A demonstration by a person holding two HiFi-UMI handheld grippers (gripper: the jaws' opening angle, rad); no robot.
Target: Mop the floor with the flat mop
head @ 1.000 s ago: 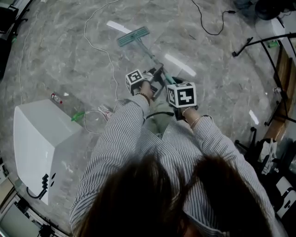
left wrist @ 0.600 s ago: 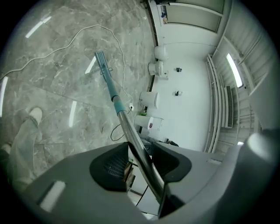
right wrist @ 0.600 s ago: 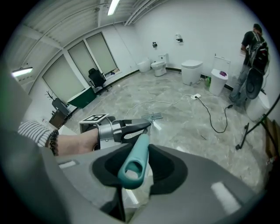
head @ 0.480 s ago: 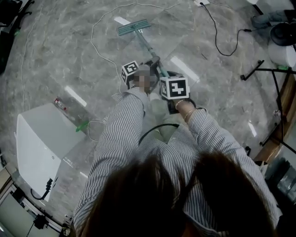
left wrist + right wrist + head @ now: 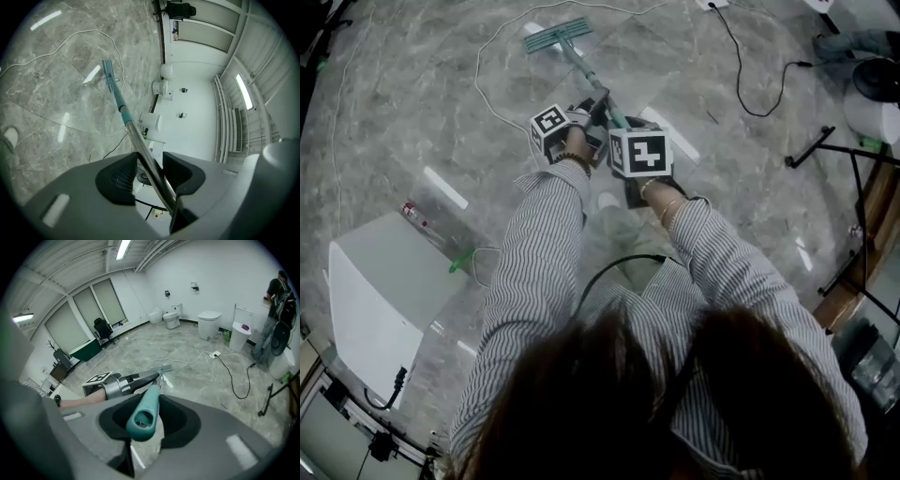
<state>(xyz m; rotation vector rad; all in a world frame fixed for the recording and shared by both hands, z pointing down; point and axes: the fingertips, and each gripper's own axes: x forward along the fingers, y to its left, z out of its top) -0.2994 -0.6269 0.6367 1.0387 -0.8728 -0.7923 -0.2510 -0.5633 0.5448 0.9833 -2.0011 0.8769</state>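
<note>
Clamps left gripper (image 5: 151, 172) tight on metal shaft of flat mop (image 5: 558, 35). Closes right gripper (image 5: 144, 422) round teal handle end behind it. Rests mop head flat on floor (image 5: 403, 112) well ahead, near white cable (image 5: 492, 56).

The floor (image 5: 394, 122) is laid in grey veined marble. The flat mop (image 5: 579, 67) is rested on it by its mop head (image 5: 558, 36). Just beside the mop head a white cable (image 5: 477, 86) is run in a loop. Well apart from the mop head a white cabinet (image 5: 370, 300) is stood, with a small bottle (image 5: 414, 214) and a green object (image 5: 461, 255) laid between. To the mop head's other side a black cable (image 5: 741, 84) is trailed, and a black stand (image 5: 825, 153) is set beyond it.
</note>
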